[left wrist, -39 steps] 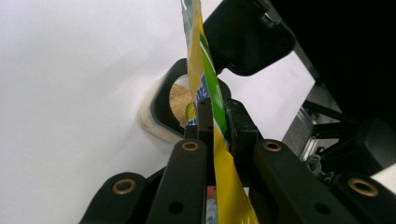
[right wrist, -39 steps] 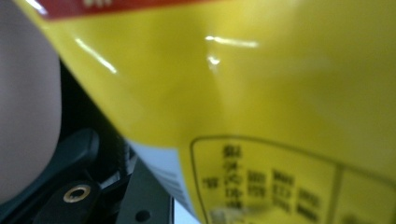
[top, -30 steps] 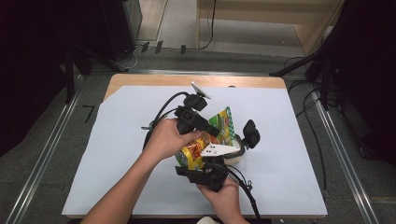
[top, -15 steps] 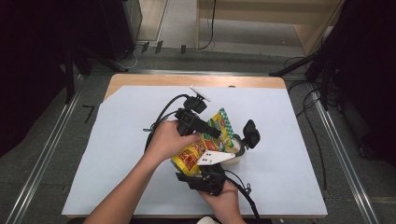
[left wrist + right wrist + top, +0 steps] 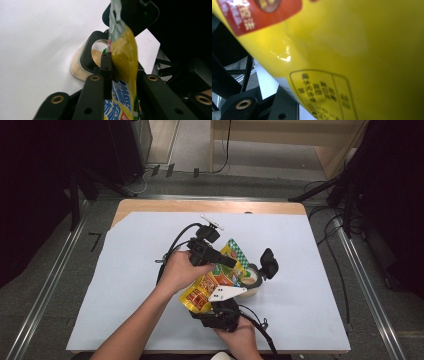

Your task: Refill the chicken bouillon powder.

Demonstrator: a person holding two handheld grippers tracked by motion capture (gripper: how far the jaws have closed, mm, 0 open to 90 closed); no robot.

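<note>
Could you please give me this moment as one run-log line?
left gripper: shut on yellow packet | right gripper: under packet, state unclear | cup: open, holds tan powder | packet tilted over cup

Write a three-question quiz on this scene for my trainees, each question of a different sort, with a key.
1. True or false: the left gripper has its jaws shut on the yellow pouch.
2. What lies under the pouch's green end? A) a bowl of water B) an open container with its flip lid up C) a plate
3. Fill in: the table is covered by a ___ sheet.

Key: 1 true. 2 B, the container holds a tan powder, lid raised. 3 white, the sheet.
</note>
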